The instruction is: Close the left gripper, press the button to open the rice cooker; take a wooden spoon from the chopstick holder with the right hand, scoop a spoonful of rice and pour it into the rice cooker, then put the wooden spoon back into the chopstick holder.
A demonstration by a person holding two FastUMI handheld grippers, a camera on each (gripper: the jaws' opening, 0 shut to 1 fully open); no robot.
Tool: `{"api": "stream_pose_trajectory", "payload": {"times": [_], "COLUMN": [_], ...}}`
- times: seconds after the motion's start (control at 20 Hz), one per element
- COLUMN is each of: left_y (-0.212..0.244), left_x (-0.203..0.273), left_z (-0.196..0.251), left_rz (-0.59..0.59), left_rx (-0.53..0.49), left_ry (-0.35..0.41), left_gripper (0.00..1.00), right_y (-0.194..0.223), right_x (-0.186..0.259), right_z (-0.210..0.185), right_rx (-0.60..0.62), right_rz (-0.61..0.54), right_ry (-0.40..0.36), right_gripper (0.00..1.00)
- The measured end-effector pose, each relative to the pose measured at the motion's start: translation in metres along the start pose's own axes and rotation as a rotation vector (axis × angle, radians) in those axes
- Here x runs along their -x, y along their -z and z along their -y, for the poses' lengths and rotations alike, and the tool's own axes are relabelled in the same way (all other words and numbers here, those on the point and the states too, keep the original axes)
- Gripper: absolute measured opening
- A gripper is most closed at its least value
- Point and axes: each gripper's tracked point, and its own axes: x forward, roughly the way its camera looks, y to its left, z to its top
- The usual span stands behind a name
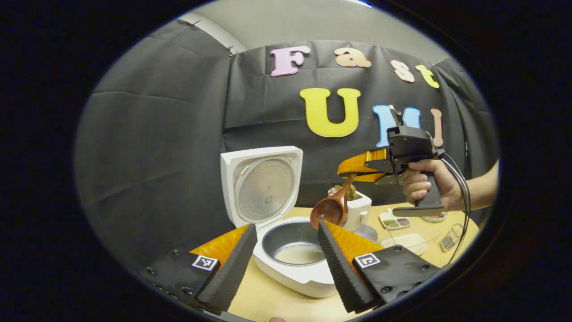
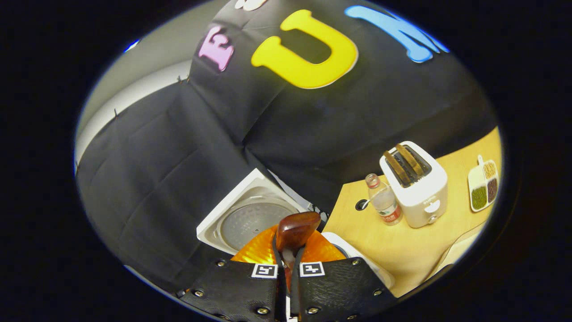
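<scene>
Right claw (image 2: 288,268) is clamped on the wooden spoon (image 1: 333,206), bowl hanging over the open rice cooker (image 1: 295,264). Left claw (image 1: 286,264) stands wide open, empty. Tipping should stay centred over the inner pot (image 1: 292,246).

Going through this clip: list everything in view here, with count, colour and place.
rice cooker: one, white, lid up, near edge of the table, between the left gripper's fingers in its view.
wooden spoon: one, dark brown, bowl hanging above the cooker's pot.
toaster: one, white, behind the cooker.
water bottle: one, clear, beside the toaster.
divided dish: one, white, holding green and dark grains, right of the toaster.
glass bowl: one, clear, right of the cooker.
table: one, light wood.
left gripper: open.
right gripper: shut on the spoon's handle.
hand: one, holding the right gripper.
</scene>
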Motion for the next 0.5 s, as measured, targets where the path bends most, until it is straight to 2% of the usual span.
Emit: {"api": "stream_pose_trajectory", "payload": {"times": [0.2, 0.5], "left_y": [-0.006, -0.016], "left_x": [-0.012, -0.02], "left_z": [0.028, 0.076], "left_rz": [0.015, 0.028], "left_rx": [0.002, -0.016], "left_ry": [0.04, 0.107], "left_gripper": [0.95, 0.95], "right_y": [-0.019, -0.046], "right_x": [0.045, 0.114], "right_z": [0.026, 0.065], "right_rx": [-0.145, -0.205], "right_rz": [0.058, 0.149], "right_ry": [0.01, 0.07], "right_gripper": [0.04, 0.04]}}
